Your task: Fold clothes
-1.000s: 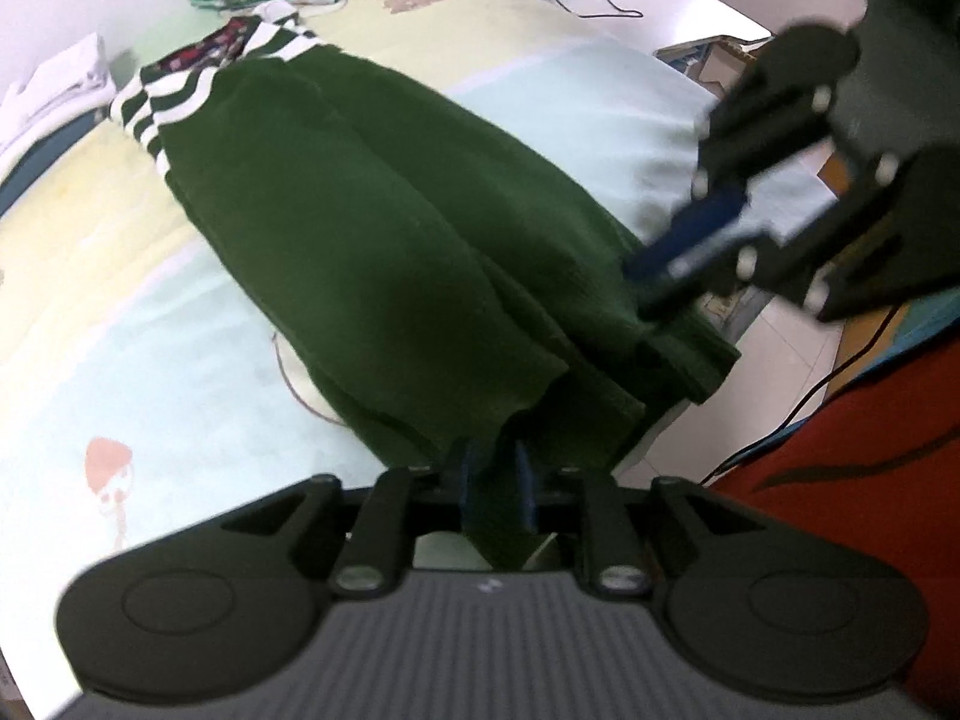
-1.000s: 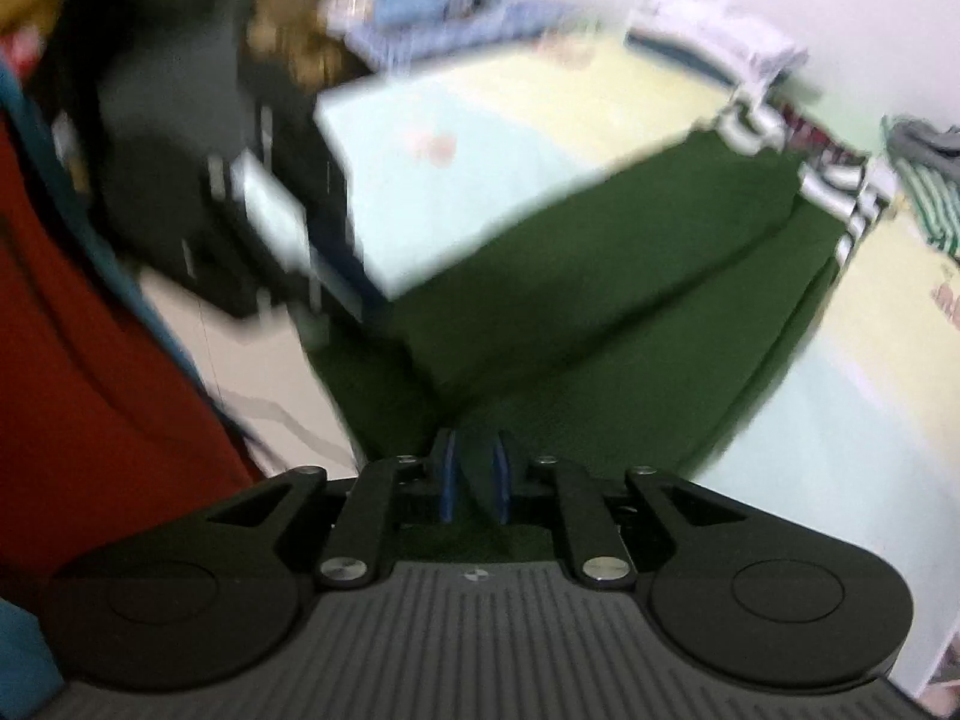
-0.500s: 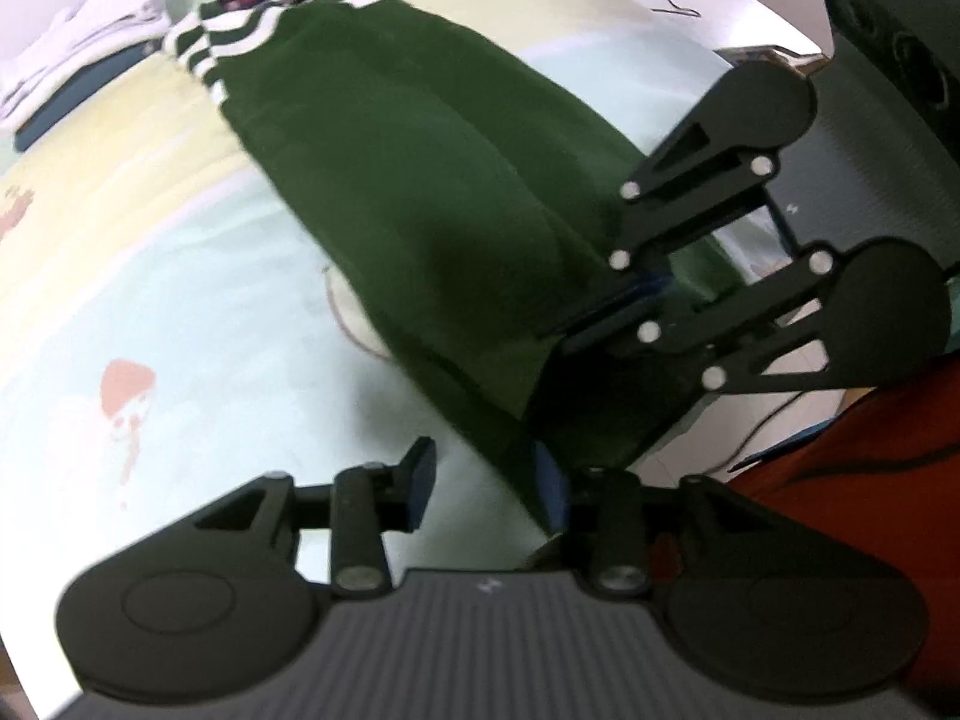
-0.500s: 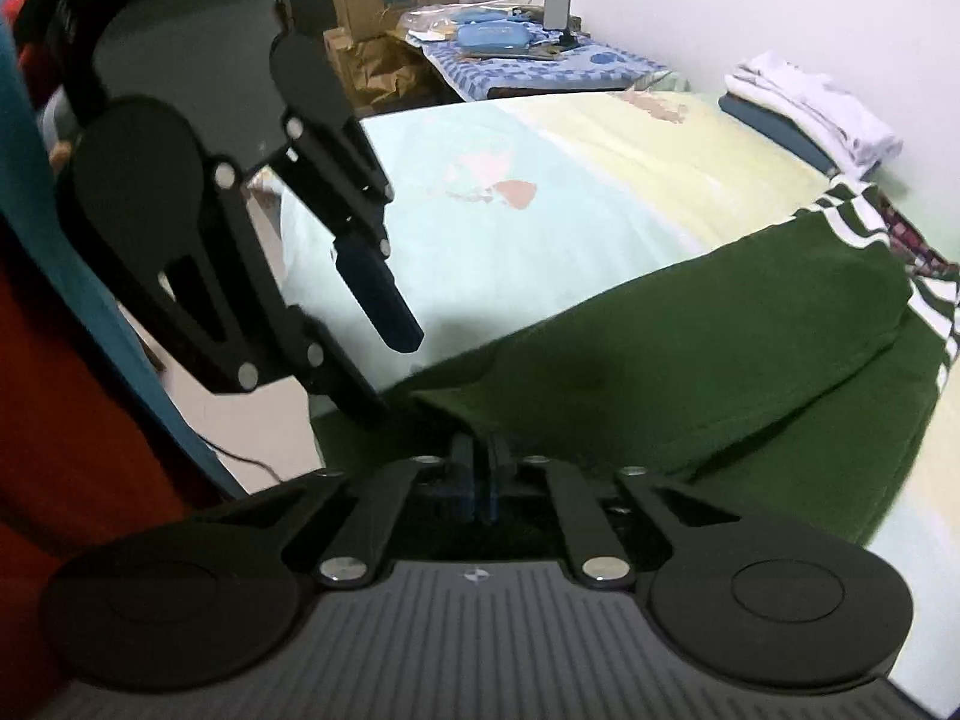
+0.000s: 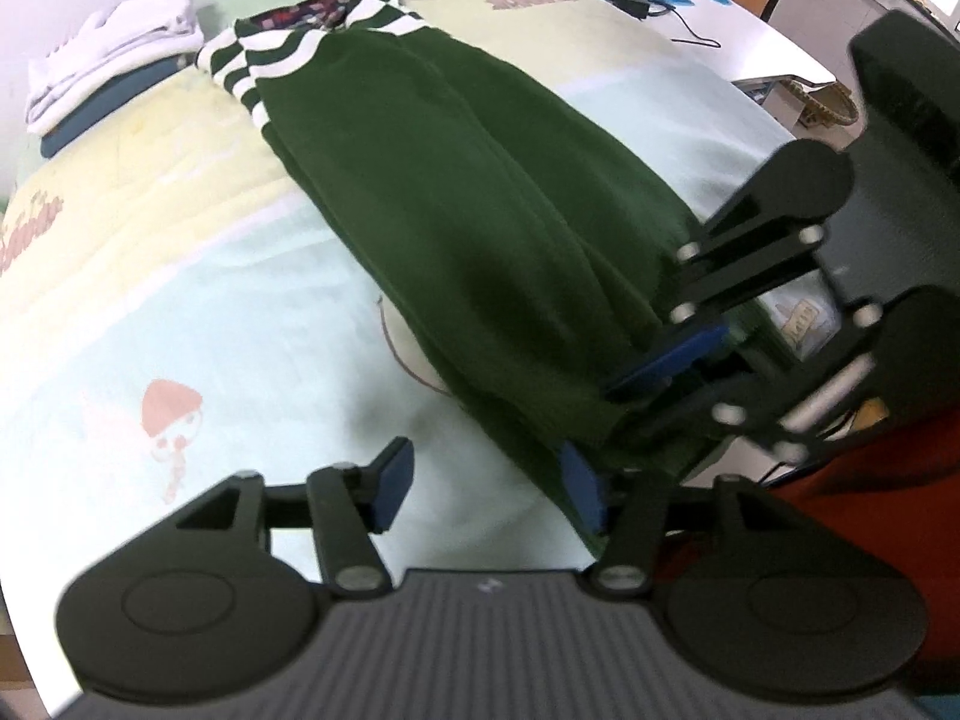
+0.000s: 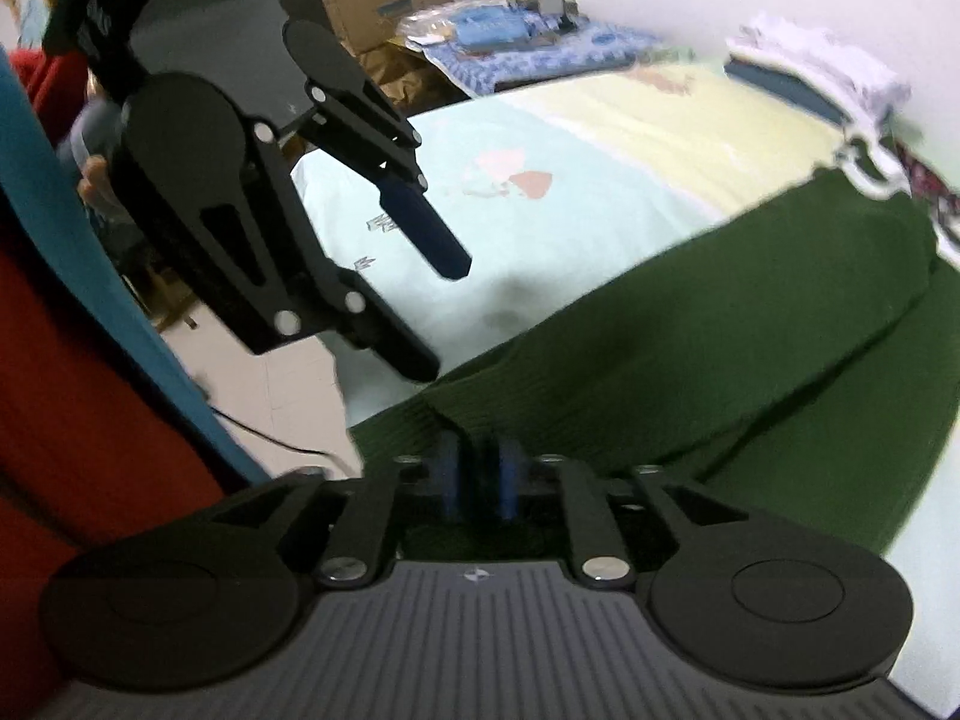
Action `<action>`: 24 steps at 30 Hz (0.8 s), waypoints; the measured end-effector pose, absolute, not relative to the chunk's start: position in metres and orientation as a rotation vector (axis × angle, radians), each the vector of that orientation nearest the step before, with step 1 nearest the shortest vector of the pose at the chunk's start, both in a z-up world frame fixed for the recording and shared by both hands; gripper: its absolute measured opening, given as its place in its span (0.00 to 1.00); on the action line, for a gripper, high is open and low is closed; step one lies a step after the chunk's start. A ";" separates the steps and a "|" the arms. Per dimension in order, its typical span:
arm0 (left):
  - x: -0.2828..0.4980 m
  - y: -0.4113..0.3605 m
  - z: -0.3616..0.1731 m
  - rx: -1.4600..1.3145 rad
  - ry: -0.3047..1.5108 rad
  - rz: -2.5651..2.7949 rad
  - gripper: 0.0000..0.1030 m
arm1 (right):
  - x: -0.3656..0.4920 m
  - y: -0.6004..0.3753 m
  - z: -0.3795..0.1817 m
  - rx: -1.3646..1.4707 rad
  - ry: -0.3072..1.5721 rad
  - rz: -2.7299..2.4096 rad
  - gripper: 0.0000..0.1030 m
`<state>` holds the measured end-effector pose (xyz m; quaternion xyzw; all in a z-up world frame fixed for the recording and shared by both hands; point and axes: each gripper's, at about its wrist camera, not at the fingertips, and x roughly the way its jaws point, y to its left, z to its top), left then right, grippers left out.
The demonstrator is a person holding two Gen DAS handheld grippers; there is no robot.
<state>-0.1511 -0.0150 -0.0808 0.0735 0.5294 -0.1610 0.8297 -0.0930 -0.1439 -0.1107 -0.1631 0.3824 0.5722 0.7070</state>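
Hard to read: the right wrist view is motion-blurred, so whether the right gripper (image 6: 477, 480) pads actually press the cloth can't be told. Its jaws are narrow and opening, w/ a dark green fold between them. The garment's near hem is cut off behind both grippers.

Green garment (image 5: 480, 228) lies lengthwise on the bed (image 5: 180, 312), folded into a long band, white-striped ribbed hem at the far end. Knit-looking, soft creases.

Left gripper (image 5: 486, 483): jaws wide, opening, right pad touching the cloth edge, nothing clamped. Bed sheet pale mint/yellow w/ cartoon print.
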 end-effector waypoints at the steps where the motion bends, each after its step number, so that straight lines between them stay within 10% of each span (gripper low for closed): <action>1: -0.151 -0.014 -0.081 0.154 1.122 -0.336 0.59 | -0.093 -0.151 -0.106 -0.340 0.874 1.263 0.25; 24: -0.132 0.003 -0.112 -0.375 1.183 -0.310 0.71 | -0.063 -0.264 -0.125 0.312 1.219 0.648 0.30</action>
